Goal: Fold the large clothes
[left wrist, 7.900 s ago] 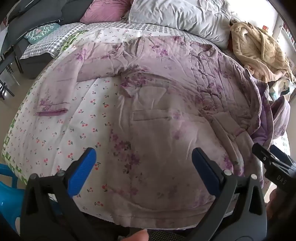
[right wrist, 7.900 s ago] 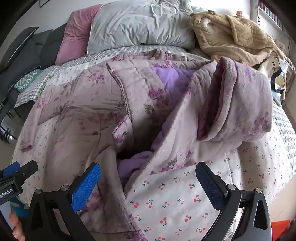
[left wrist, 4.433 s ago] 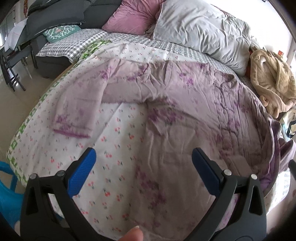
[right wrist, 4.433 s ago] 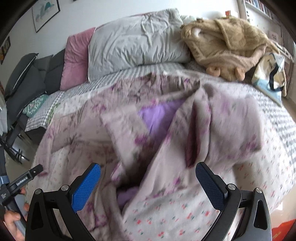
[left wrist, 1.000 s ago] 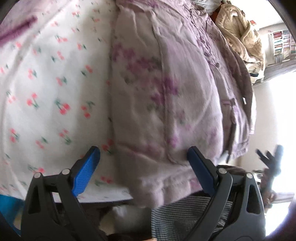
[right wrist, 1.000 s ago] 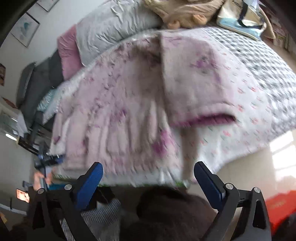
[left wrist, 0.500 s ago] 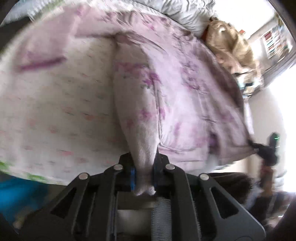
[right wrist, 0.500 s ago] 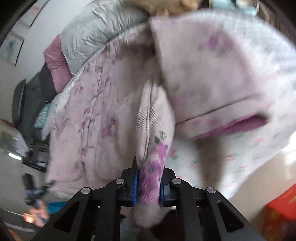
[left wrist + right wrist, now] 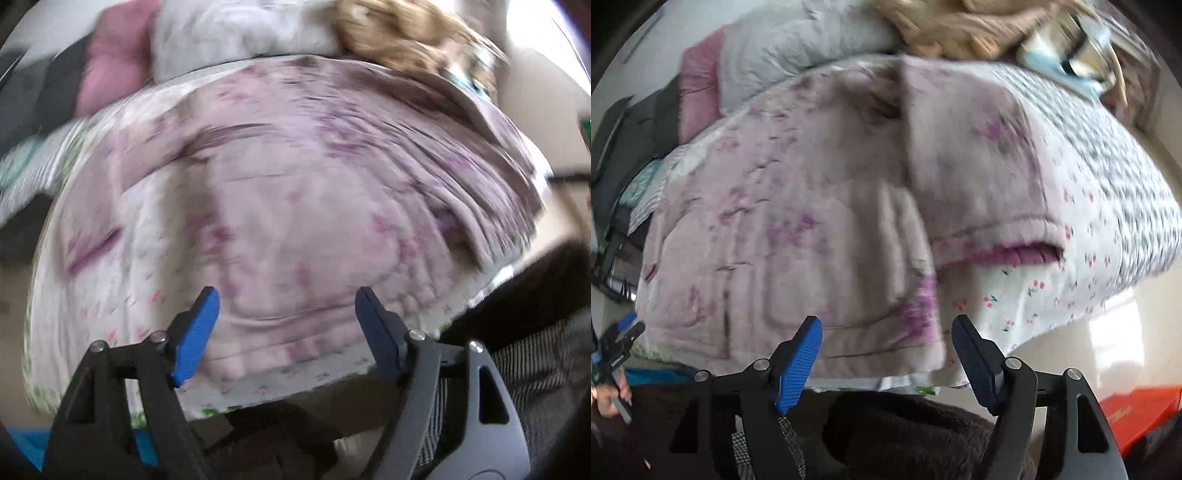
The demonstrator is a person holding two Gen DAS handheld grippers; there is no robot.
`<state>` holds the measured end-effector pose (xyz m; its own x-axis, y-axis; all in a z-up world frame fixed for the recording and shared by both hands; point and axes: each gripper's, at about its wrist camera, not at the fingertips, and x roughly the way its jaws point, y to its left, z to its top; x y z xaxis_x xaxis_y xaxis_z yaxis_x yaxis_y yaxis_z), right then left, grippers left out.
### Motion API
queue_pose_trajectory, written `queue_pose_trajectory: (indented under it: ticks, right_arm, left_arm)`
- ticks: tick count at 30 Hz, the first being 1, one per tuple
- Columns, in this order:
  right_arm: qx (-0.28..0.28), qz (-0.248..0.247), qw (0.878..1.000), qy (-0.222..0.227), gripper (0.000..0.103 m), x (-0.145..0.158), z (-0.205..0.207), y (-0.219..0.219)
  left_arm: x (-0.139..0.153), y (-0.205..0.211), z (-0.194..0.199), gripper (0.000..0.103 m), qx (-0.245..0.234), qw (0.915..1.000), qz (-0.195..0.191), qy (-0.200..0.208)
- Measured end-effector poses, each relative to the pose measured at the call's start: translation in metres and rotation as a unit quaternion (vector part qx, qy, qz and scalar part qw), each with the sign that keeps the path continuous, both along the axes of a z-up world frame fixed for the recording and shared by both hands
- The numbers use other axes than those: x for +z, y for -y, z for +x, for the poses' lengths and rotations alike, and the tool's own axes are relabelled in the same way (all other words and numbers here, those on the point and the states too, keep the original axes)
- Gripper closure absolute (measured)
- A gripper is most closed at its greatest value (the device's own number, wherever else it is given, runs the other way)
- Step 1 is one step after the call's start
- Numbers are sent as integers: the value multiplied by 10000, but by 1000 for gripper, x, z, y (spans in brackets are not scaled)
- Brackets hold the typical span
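Note:
A large quilted lilac robe with purple flowers [image 9: 303, 206] lies spread flat over the bed, its hem at the near edge. My left gripper [image 9: 284, 317] hovers just above that hem, jaws opening, nothing between the blue pads. In the right wrist view the same robe [image 9: 798, 229] shows its sleeve [image 9: 975, 177] folded across, purple cuff toward the right. My right gripper [image 9: 886, 350] hangs over the robe's near right corner, jaws opening and empty. The left gripper [image 9: 617, 347] appears small at the far left edge, held by a hand.
The bed's cherry-print quilt [image 9: 1052, 295] shows around the robe. A grey pillow [image 9: 798, 48] and a pink pillow [image 9: 698, 85] lie at the head, with a tan fleece garment [image 9: 967, 22] and a bag [image 9: 1067, 59] beside them. A red box [image 9: 1134, 410] sits on the floor at right.
Half a second ago both grippers were shut on the robe's hem; now both have let go and stand open. The left one rose and swung; the hem lies flat on the bed.

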<state>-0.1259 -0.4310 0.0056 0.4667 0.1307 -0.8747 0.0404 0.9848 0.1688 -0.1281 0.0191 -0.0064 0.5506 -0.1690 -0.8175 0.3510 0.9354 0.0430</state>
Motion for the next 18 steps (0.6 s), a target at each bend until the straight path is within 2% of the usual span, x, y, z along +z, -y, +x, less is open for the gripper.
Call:
queue_pose_trajectory:
  ticks: [4, 6, 8, 11, 13, 14, 15, 16, 17, 18]
  right_arm:
    - [1212, -32, 9921, 323, 29, -3, 2, -62]
    - [1767, -125, 9831, 458, 29, -11, 7, -96]
    - [2383, -171, 9697, 509, 30, -20, 8, -128]
    - [2907, -224, 9556, 432, 31, -36, 10, -163]
    - [3059, -295, 9507, 403, 31, -45, 18, -180]
    - [3089, -339, 9496, 410, 31, -49, 19, -184]
    - [3139, -423, 9475, 428, 31, -54, 22, -189]
    - [3213, -529, 9444, 464, 31, -59, 23, -194]
    - [3299, -612, 9407, 502, 33, -61, 19, -196]
    - [3454, -722, 9341, 543, 34, -64, 16, -198]
  left_arm:
    - [-18, 64, 3, 27, -1015, 9944, 248, -148]
    - [-35, 92, 1, 27, -1681, 9843, 398, -357]
    - [-51, 115, -2, 27, -2013, 9766, 603, -461]
    - [-79, 133, 2, 27, -2179, 9691, 1039, -515]
    - [-91, 139, 6, 27, -2162, 9695, 1066, -452]
    - [-90, 137, 5, 30, -2183, 9698, 1019, -385]
    - [-86, 135, 5, 36, -2161, 9707, 988, -360]
    - [-82, 130, 4, 59, -2140, 9719, 919, -346]
    - [-74, 122, 6, 89, -2107, 9744, 697, -363]
    - [-68, 115, 8, 96, -1953, 9786, 542, -341]
